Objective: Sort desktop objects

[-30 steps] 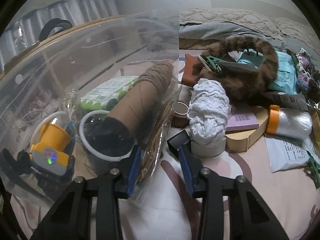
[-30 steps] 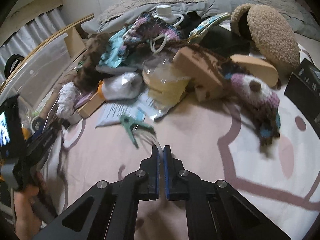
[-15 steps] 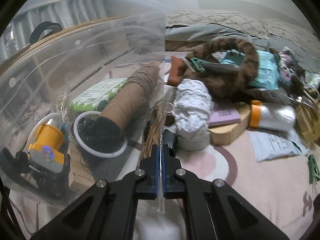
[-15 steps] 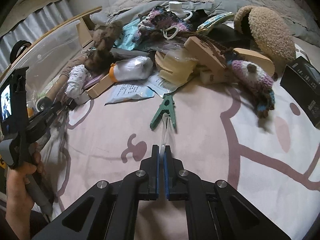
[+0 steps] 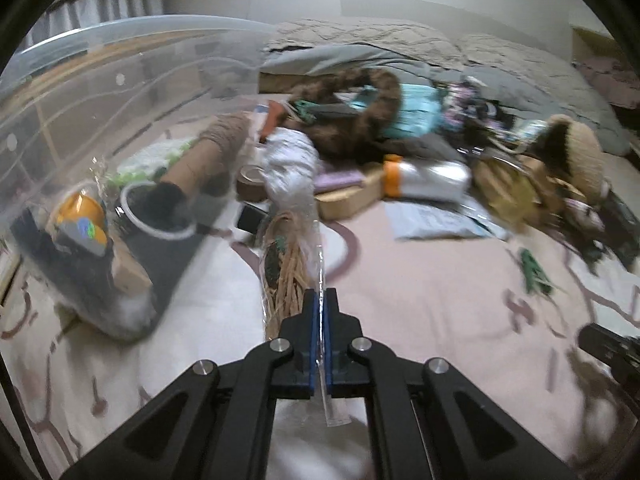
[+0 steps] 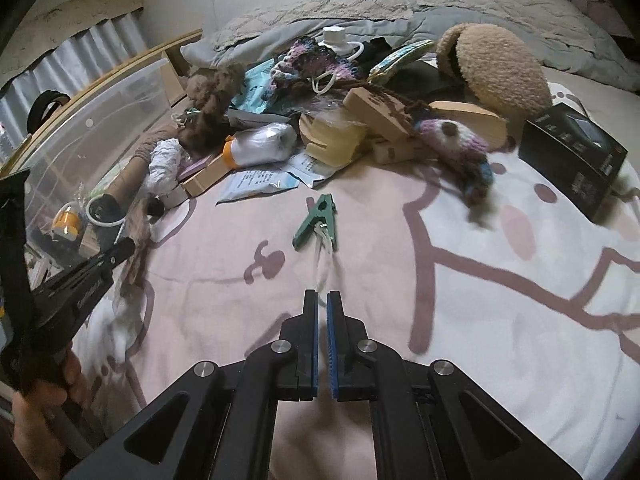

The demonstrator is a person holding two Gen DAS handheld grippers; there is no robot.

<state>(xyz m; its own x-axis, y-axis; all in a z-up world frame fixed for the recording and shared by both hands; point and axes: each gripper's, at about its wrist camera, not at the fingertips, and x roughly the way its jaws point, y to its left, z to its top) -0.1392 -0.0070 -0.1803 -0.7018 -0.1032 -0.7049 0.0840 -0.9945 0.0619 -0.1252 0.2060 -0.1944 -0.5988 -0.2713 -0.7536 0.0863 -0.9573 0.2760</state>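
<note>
My left gripper (image 5: 320,300) is shut on the edge of a clear plastic bag of tan raffia strands (image 5: 286,276), held just above the pink bedsheet beside the clear storage bin (image 5: 100,92). The left gripper also shows in the right wrist view (image 6: 120,248) at the left edge. My right gripper (image 6: 323,298) is slightly parted and empty, just behind a green clothes peg (image 6: 318,220) with a clear strip attached. The peg also shows in the left wrist view (image 5: 534,272).
The bin holds a cardboard tube (image 5: 192,156), a yellow gadget (image 5: 78,216) and a white ring. A pile of clutter lies ahead: white lace roll (image 6: 164,160), orange-capped pouch (image 6: 260,146), fuzzy brown hat (image 6: 496,64), black box (image 6: 572,160), knit items, papers.
My left gripper closed on the raffia bag and pulled it back away from the bin. My right gripper released the clear strip of the green peg and its jaws parted slightly.
</note>
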